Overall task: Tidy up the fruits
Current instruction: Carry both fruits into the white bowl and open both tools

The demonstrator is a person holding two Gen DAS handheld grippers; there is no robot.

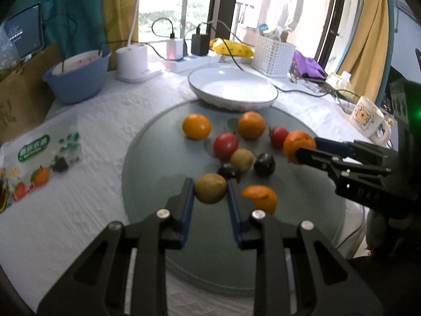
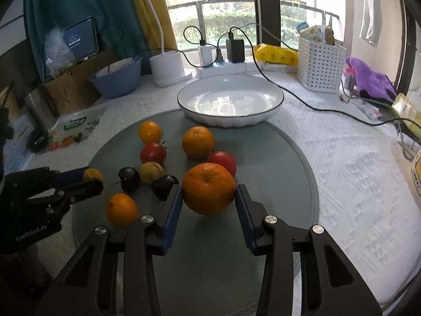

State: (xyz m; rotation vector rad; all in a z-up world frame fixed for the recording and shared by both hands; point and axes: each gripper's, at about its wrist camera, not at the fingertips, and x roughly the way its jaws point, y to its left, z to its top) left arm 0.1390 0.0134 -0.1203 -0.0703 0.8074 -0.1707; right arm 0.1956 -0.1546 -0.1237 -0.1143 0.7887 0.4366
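My left gripper (image 1: 210,192) is shut on a brown kiwi (image 1: 210,191) just above the grey glass turntable (image 1: 163,142); it also shows in the right wrist view (image 2: 89,179). My right gripper (image 2: 208,192) is shut on a large orange (image 2: 208,188), seen too in the left wrist view (image 1: 298,146). On the turntable lie loose fruits: oranges (image 1: 196,126) (image 1: 251,124) (image 1: 261,197), red fruits (image 1: 225,144) (image 1: 278,136), a second kiwi (image 1: 241,159) and two dark fruits (image 1: 264,164) (image 1: 228,171). An empty white bowl (image 1: 232,89) stands at the turntable's far edge.
A blue basin (image 1: 77,75), a white lamp base (image 1: 133,62), chargers with cables (image 1: 184,46), a white basket (image 1: 273,55) and a mug (image 1: 367,119) stand round the back. A printed plastic bag (image 1: 39,166) lies at the left on the white cloth.
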